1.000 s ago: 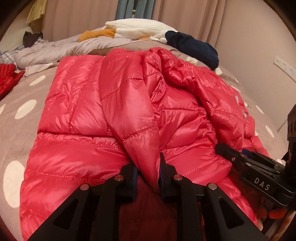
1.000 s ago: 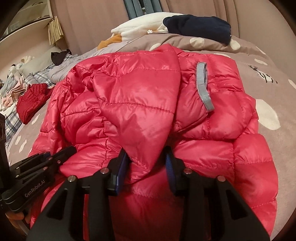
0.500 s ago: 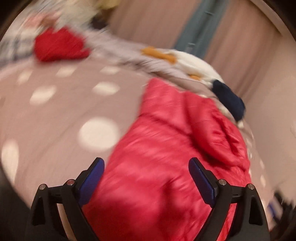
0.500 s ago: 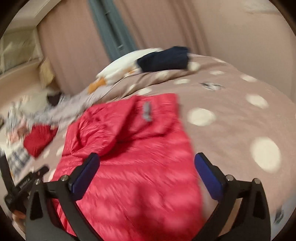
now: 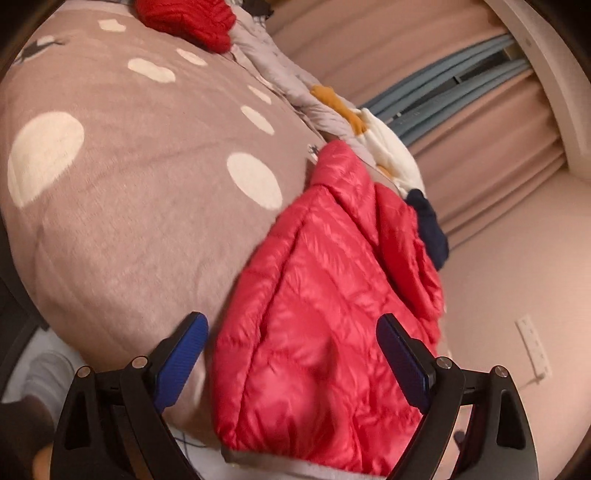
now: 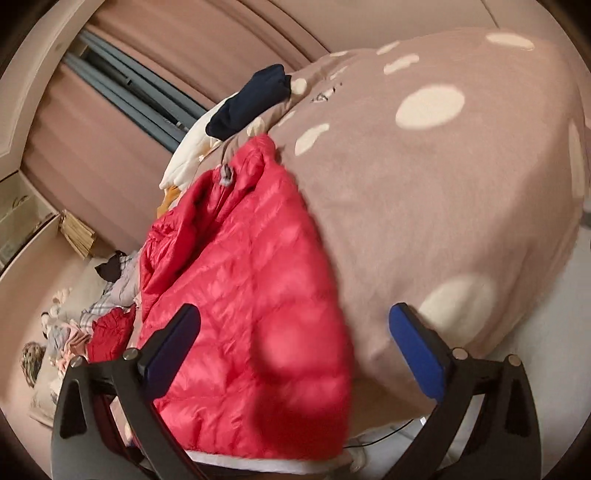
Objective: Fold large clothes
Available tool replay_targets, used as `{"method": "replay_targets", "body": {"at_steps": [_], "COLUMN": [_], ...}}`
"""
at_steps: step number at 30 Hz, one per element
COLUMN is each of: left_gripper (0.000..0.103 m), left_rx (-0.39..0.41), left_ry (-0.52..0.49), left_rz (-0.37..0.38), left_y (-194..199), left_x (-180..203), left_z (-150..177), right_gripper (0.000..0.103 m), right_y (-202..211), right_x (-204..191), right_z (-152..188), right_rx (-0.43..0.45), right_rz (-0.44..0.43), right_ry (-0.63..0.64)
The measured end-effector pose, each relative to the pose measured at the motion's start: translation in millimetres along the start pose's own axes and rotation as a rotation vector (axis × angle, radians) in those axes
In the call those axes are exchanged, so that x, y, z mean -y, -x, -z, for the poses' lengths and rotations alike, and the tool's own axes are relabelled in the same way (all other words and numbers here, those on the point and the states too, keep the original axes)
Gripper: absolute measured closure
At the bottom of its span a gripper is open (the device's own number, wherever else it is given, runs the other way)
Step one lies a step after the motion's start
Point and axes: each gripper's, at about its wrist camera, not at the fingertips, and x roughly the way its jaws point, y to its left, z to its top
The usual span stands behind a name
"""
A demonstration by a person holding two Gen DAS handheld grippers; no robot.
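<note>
A red quilted down jacket [image 5: 325, 306] lies folded lengthwise on the bed, its hem hanging a little over the near edge; it also shows in the right wrist view [image 6: 251, 295]. My left gripper [image 5: 291, 365] is open and empty, its blue-padded fingers [image 5: 177, 362] spread wide above the jacket's near end. My right gripper [image 6: 295, 354] is open and empty too, spread above the jacket's near end and the blanket beside it. Both views are tilted and slightly blurred.
The bed wears a brown blanket with cream dots [image 5: 129, 192], also seen in the right wrist view [image 6: 443, 184]. A navy garment [image 6: 251, 99] and white bedding [image 5: 388, 155] lie at the far end. Another red garment [image 5: 188, 18] and a clothes heap [image 6: 74, 325] lie aside.
Both grippers let go of the jacket's folded sleeves, opened wide and pulled back toward the near edge of the bed, tilting apart. The jacket now lies flatter and narrower.
</note>
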Motion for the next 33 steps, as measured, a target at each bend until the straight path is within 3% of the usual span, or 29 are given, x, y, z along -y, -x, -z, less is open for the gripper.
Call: {"method": "replay_targets", "body": {"at_steps": [5,7,12,15,18,20,22,26,33], "left_gripper": [0.012,0.012,0.012,0.012,0.012,0.012,0.012,0.009,0.009], "left_rx": [-0.111,-0.125,-0.18,-0.136,-0.029,-0.026,-0.049,-0.119,-0.219], "left_ry": [0.078,0.072,0.165,0.184,0.079,0.033,0.048,0.148,0.136], "left_rz": [0.155,0.159,0.236,0.21,0.087,0.016,0.01,0.117,0.302], "left_y": [-12.2,-14.1,-20.2,-15.2,-0.2,0.2,-4.2,-16.5,-31.9], "left_x": [2.1,5.7,0.7,-3.3,8.1,13.7,9.1,-5.6,12.9], "left_z": [9.2,8.8,6.3,5.9,7.7,12.0,17.1,24.8,28.1], "right_gripper": [0.0,0.0,0.0,0.0,0.0,0.001,0.001,0.001,0.001], "right_y": [-14.9,-24.7,-25.5,-25.2,-22.1,-19.6,-17.5,-23.2,-30.8], "right_x": [-8.3,-8.4,-26.1,-27.3,-31.0,-34.2,-39.6,-50.2,-45.6], "right_z": [26.7,35.9,38.0,36.9,35.7,32.5,29.3,25.0,23.0], "right_rx": [-0.117,-0.18,-0.177,-0.18,-0.175,-0.158,-0.137,-0.126,-0.136], "right_rz": [-0.074,-0.116,-0.119,-0.117,-0.123,-0.127,-0.132,-0.12,-0.108], "right_ry": [-0.123,-0.179,-0.11,-0.119,-0.104,-0.084,-0.064,-0.034,-0.036]}}
